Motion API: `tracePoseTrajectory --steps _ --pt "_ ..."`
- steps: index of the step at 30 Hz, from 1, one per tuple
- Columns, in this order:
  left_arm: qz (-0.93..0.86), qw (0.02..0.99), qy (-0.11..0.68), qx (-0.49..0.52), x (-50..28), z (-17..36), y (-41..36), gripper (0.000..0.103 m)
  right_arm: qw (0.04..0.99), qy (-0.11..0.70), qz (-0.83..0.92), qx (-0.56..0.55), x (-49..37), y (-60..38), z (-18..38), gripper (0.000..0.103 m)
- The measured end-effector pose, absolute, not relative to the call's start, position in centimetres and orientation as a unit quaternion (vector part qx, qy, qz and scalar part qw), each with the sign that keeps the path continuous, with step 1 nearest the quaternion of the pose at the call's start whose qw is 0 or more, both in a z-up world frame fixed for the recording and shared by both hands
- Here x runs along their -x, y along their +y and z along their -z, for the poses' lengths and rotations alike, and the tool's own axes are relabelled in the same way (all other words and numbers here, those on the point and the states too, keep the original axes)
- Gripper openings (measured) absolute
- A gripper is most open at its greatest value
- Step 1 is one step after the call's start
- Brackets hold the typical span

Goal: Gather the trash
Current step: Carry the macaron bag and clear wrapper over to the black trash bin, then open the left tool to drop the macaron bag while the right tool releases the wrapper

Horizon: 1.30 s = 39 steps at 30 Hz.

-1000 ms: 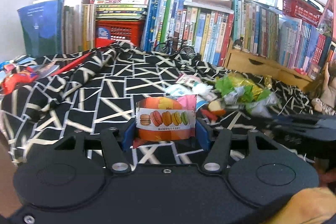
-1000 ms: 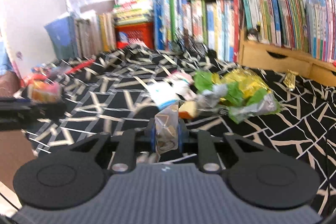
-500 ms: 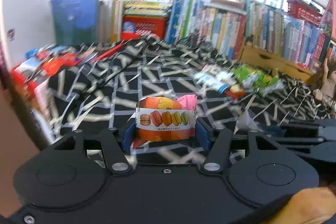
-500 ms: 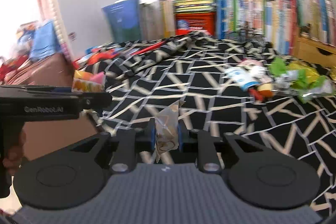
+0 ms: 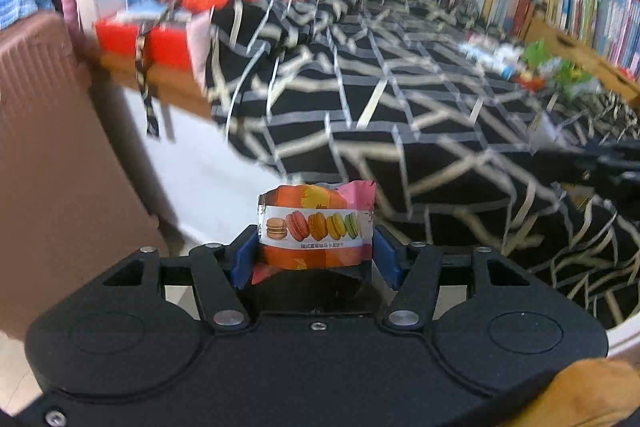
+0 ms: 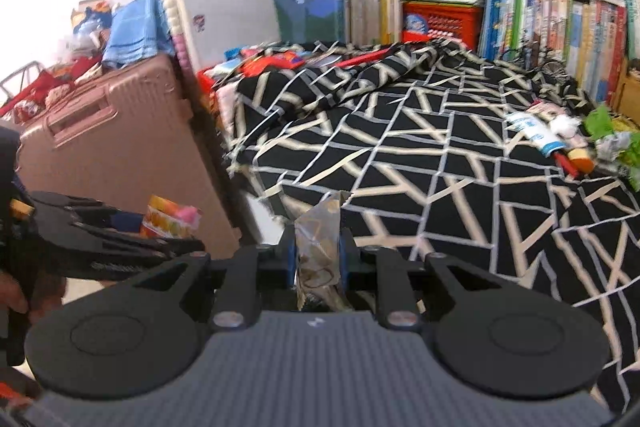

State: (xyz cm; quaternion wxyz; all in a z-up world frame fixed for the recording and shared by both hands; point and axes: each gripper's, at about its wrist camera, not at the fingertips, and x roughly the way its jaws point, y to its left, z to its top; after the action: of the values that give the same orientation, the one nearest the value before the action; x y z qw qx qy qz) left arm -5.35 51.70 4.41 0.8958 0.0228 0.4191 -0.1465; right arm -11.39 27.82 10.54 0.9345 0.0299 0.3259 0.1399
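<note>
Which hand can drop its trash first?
Probably left, though no bin shows. The left gripper, holding the macaron wrapper, is already past the table edge, over the floor by the pink suitcase. The right gripper, pinching a clear wrapper, trails beside it.

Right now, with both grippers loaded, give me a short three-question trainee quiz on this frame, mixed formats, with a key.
1. True or false: the left gripper is shut on the macaron wrapper.
2. Multiple choice: what does the right gripper hold? A) a clear crinkled wrapper B) a green bag C) a red pen
3. Short answer: in the right wrist view, where does the rest of the litter pile lie on the black patterned cloth?

Key: 1 true. 2 A. 3 At the far right of the cloth, in front of the row of books.
</note>
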Motion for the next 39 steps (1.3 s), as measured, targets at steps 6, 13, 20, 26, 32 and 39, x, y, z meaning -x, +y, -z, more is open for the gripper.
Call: tracePoseTrajectory --steps 6,13,20,26,32,39 --pt "0.158 0.871 0.465 -0.032 5.5 -1.5 51.5 0.057 0.931 0.337 -0.141 -0.022 12.5 30.2 -9.9 0.026" --pt "0.178 0.859 0.478 -0.048 4.3 0.2 50.7 0.06 0.93 0.347 -0.12 -0.021 12.6 31.1 -9.6 0.026" --pt "0.176 0.856 0.484 -0.04 2.2 1.3 50.7 0.069 0.929 0.356 -0.101 -0.016 12.2 31.3 -9.4 0.026" --pt "0.176 0.858 0.481 -0.036 1.6 1.1 51.0 0.077 0.926 0.362 -0.104 -0.012 11.9 31.7 -9.2 0.026" --pt "0.152 0.873 0.463 -0.017 2.3 -0.9 52.9 0.078 0.918 0.378 -0.12 -0.025 11.0 32.5 -8.1 0.026" --pt "0.134 0.887 0.442 0.025 4.0 -3.7 56.3 0.085 0.889 0.435 -0.143 -0.009 9.4 35.1 -5.2 0.026"
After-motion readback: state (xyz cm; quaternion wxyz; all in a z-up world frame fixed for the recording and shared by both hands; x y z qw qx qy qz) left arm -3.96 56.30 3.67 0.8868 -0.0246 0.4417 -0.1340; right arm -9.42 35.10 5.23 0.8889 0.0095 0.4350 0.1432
